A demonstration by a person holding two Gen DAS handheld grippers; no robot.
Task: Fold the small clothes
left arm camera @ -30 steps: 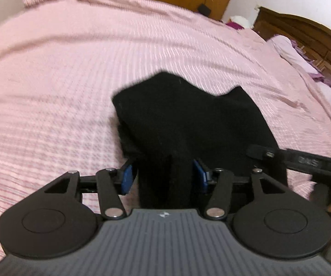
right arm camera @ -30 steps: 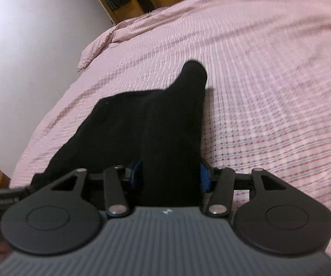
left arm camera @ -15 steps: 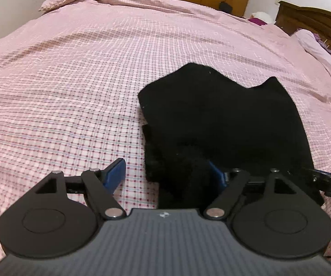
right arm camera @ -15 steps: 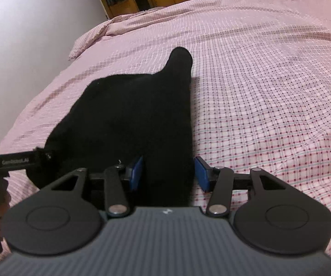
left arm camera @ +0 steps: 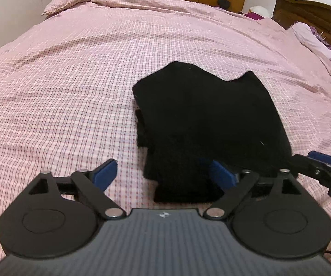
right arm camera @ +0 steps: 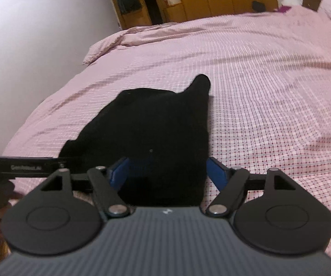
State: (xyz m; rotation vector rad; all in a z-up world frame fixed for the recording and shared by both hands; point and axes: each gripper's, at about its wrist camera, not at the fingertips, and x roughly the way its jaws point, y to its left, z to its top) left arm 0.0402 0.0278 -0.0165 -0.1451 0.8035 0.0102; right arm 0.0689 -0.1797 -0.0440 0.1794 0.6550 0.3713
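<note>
Lying folded on the pink checked bedspread (left arm camera: 73,92) toward its near edge, black garment (left arm camera: 206,119), left gripper (left arm camera: 165,172) spreading wide, pads clear of the cloth between them, right gripper (right arm camera: 167,170) likewise opening, near hem between its blue pads (right arm camera: 117,172), unpinched.

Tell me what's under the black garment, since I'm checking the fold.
The black garment lies on the pink checked bedspread; a darker lower layer peeks out at its left edge. Anything else beneath is covered.
</note>
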